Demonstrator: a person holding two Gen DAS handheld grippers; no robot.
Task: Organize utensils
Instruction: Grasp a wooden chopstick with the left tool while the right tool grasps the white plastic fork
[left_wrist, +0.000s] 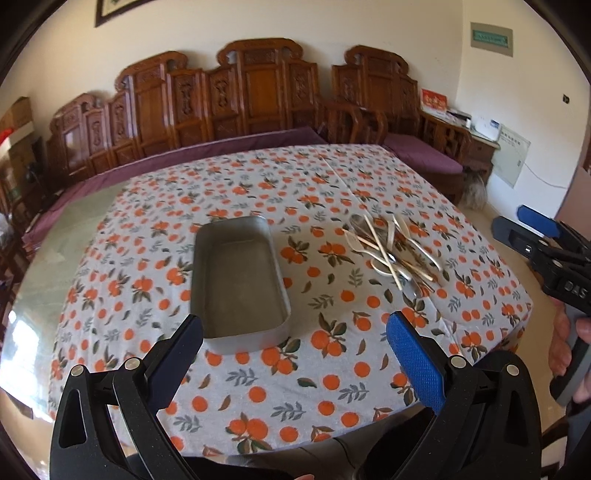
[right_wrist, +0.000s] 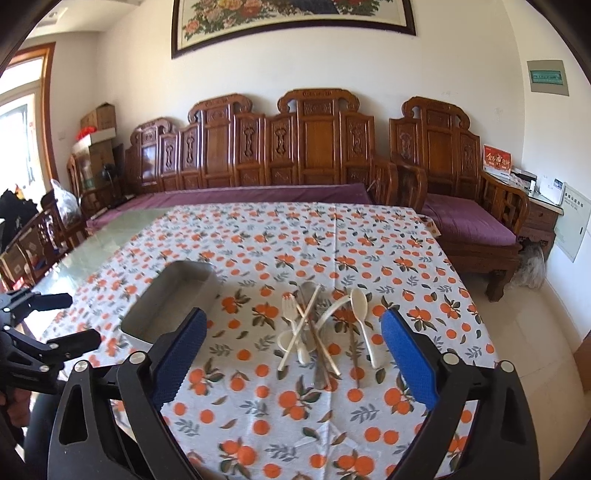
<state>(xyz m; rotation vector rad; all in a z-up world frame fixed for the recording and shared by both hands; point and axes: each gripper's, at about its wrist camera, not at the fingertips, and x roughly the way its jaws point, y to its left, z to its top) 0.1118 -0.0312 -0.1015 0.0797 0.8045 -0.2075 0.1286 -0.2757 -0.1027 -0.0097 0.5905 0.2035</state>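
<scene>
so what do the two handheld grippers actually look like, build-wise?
Both match: the left gripper and right gripper have black plastic linkage arms with silver pivot pins and fingers faced in textured blue pads. The right unit's body shows white "DAS" lettering and a grey handle. No cables visible.

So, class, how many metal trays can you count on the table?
1. The metal tray sits on the orange-print tablecloth, left of the utensil pile. Nothing visible suggests another.

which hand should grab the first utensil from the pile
Right. Its open tongs face the utensil pile directly, while the left tongs point at the empty metal tray, with the pile off to their right.
</scene>
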